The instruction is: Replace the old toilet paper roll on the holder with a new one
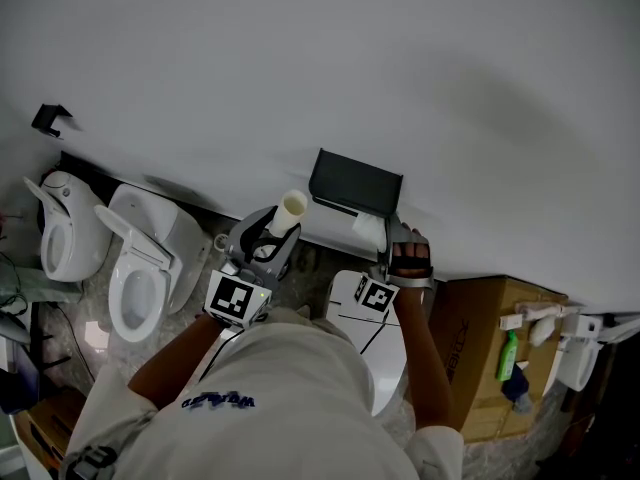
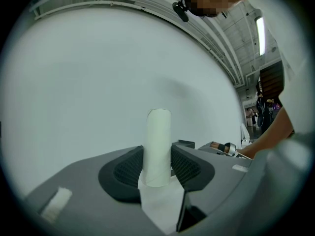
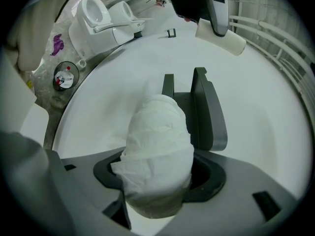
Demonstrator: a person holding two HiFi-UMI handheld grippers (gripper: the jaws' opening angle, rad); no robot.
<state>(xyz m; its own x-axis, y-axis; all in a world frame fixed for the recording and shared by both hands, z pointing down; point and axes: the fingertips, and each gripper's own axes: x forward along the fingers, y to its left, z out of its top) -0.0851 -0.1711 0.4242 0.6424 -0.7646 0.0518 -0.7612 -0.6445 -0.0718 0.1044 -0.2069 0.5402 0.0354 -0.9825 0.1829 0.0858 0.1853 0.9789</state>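
Observation:
My left gripper [image 1: 277,238] [image 2: 157,170] is shut on an empty cardboard tube [image 1: 290,212] [image 2: 158,144], held upright a little left of the holder. The black paper holder [image 1: 355,184] [image 3: 203,111] hangs on the white wall with its cover raised. My right gripper [image 1: 386,242] [image 3: 158,183] is shut on a new white toilet paper roll [image 1: 368,230] [image 3: 157,154], squeezed between the jaws right in front of the holder. In the right gripper view the tube [image 3: 221,37] shows at the top, in the left gripper's jaws.
Two white toilets [image 1: 68,236] [image 1: 142,268] stand along the wall at the left. A white toilet lid [image 1: 372,346] lies below my hands. At the right is a cardboard box [image 1: 488,353] with a green bottle [image 1: 508,356] beside it.

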